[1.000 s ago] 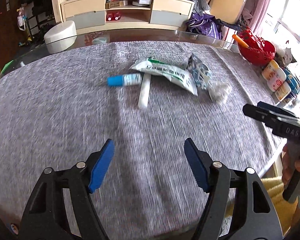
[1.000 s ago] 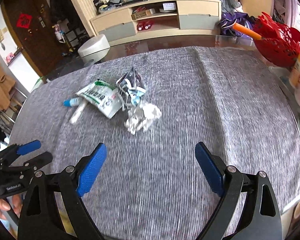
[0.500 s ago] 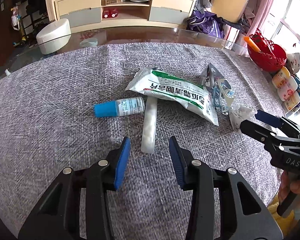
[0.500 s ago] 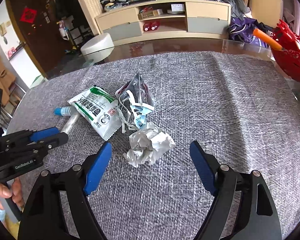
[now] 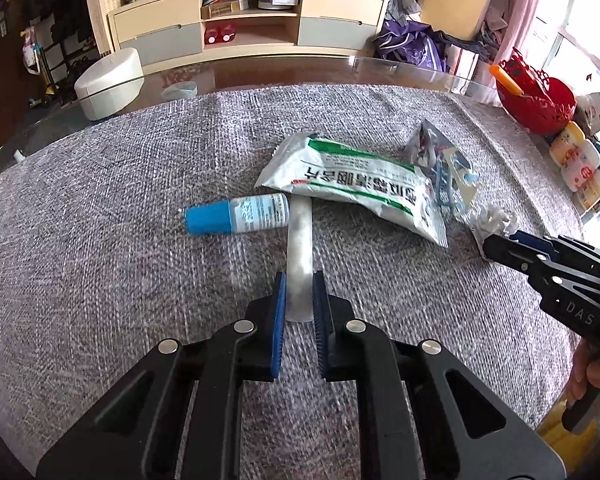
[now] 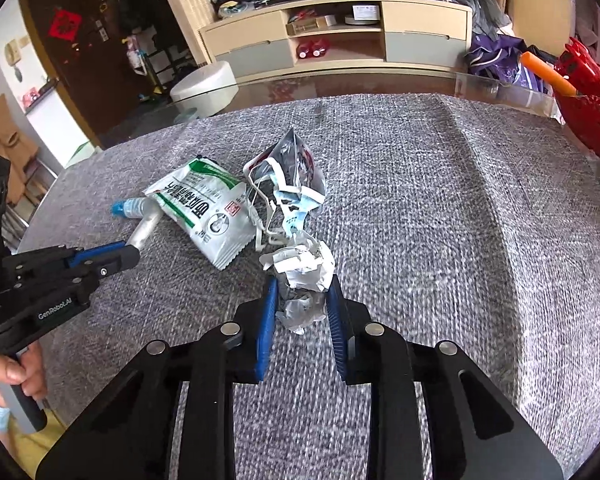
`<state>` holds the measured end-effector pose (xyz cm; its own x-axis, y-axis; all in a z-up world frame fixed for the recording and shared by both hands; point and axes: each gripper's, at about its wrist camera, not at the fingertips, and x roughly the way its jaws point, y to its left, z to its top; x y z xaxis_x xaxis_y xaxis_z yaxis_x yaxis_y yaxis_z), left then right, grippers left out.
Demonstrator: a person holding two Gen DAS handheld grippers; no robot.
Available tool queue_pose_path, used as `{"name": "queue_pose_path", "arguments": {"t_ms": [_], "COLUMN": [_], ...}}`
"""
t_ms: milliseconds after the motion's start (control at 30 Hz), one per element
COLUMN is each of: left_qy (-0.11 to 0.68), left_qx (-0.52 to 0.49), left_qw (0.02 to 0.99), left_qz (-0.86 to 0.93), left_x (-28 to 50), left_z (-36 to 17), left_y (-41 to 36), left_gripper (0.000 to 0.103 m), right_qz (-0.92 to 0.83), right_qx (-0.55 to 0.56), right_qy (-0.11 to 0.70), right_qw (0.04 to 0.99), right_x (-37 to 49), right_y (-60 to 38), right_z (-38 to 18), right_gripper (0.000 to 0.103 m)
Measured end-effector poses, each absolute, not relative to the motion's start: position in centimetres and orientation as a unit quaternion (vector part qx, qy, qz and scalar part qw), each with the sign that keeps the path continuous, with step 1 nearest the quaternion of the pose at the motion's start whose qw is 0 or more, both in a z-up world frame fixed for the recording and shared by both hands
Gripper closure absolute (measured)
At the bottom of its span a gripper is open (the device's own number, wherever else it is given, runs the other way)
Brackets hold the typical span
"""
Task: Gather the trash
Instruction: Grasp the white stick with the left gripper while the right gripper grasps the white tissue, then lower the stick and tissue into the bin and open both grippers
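Note:
Trash lies on the grey cloth (image 5: 100, 240). My left gripper (image 5: 299, 280) is shut on the near end of a white tube (image 5: 299, 248), which also shows in the right wrist view (image 6: 145, 232). My right gripper (image 6: 302, 280) is shut on a crumpled paper ball (image 6: 304, 268), seen too in the left wrist view (image 5: 494, 220). A small bottle with a blue cap (image 5: 236, 216) lies left of the tube. A white and green packet (image 5: 360, 188) and a silver wrapper with a face mask (image 6: 292, 184) lie behind.
A red basket (image 5: 534, 100) and several small bottles (image 5: 578, 164) stand at the right edge. The glass table rim (image 5: 300, 72) runs behind the cloth. A white round stool (image 5: 108, 80) and a TV cabinet (image 5: 248, 20) stand beyond.
Both grippers moved forward to the trash and closed, the left on the white tube and the right on the paper ball.

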<state>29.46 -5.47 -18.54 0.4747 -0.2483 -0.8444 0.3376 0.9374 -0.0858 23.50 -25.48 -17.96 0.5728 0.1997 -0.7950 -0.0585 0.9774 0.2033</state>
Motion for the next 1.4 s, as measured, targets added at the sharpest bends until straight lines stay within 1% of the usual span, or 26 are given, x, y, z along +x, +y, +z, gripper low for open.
{"name": "queue_pose_path", "arguments": {"t_ms": [133,333,633,900,1100,1267,1400], "left_qy": [0.489,0.494,0.467,0.458,0.462,0.473,0.491], "left_qx": [0.052,0.061,0.044,0.033,0.031,0.029,0.028], "left_qw": [0.853,0.850,0.863,0.866,0.862,0.855,0.843], "left_qz": [-0.175,-0.174,-0.187,-0.197,-0.205,-0.212,-0.216], "left_x": [27.5,23.1,15.3,8.7,4.6,1.8,0.0], "left_z": [-18.4,-17.6,-14.4,-13.3,-13.9,-15.1,-17.2], "left_y": [-5.2,-4.0,-3.8,-3.1,-3.0,-3.0,-3.2], "left_gripper": [0.092,0.092,0.092,0.091,0.092,0.092,0.091], "right_qz": [0.077,0.075,0.085,0.101,0.116,0.119,0.121], "right_qx": [0.083,0.090,0.101,0.088,0.086,0.090,0.091], "right_qy": [0.459,0.450,0.442,0.437,0.443,0.460,0.477], "right_qw": [0.881,0.885,0.887,0.889,0.885,0.875,0.866], "right_x": [22.0,19.0,13.3,8.1,5.0,3.3,2.3], "right_y": [-25.7,-25.6,-24.5,-23.2,-22.3,-21.9,-21.4], "right_z": [-17.8,-16.3,-14.5,-13.3,-13.7,-15.6,-17.2], "right_gripper": [0.082,0.082,0.082,0.082,0.082,0.082,0.082]}}
